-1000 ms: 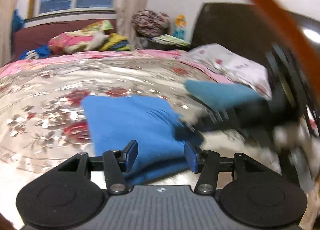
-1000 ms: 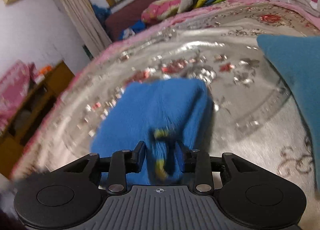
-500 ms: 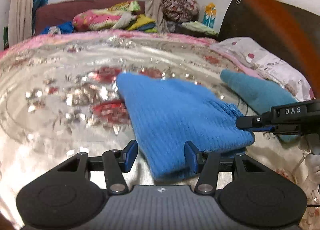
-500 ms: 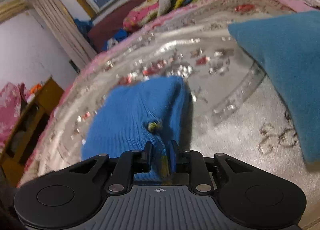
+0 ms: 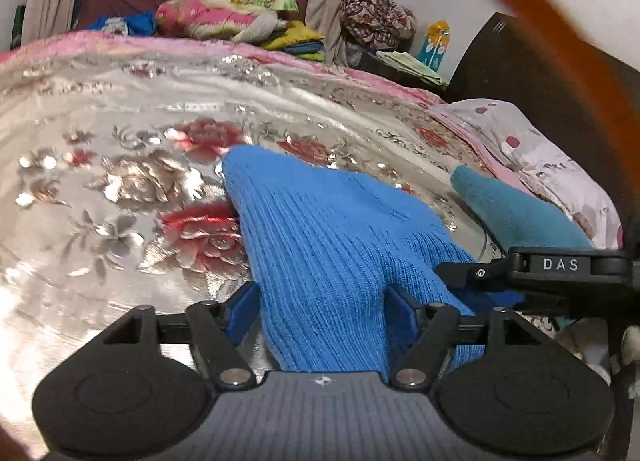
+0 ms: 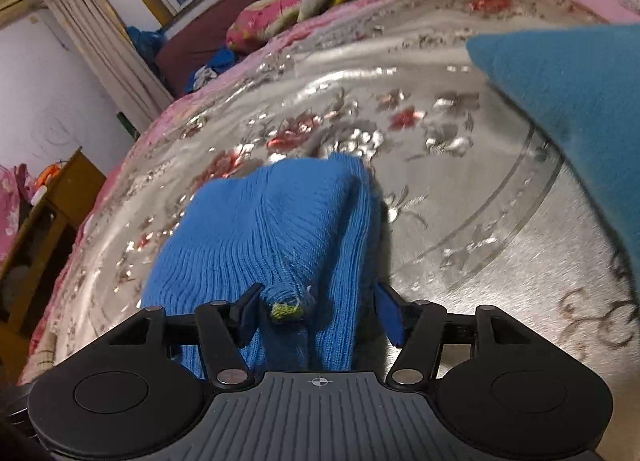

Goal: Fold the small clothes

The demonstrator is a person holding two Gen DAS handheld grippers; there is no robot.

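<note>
A bright blue knitted garment (image 5: 332,245) lies folded on the shiny floral bedspread (image 5: 120,165). My left gripper (image 5: 320,311) is open, its blue pads on either side of the garment's near edge. My right gripper (image 6: 316,311) is open too, with the garment's (image 6: 272,237) near end and a small green-tipped cuff (image 6: 286,309) between its fingers. In the left wrist view the right gripper (image 5: 476,285) shows at the right, at the garment's right edge. A teal garment (image 6: 576,101) lies further right on the bed.
Pillows with a spotted pink cover (image 5: 532,157) lie by the dark headboard (image 5: 560,81). Piled bedding (image 5: 224,17) sits under the window beyond the bed. A wooden cabinet (image 6: 44,229) stands off the bed's left side.
My right gripper was shut on the blue garment's end and has opened. The left gripper has moved closer, so the garment's edge now lies between its fingers.
</note>
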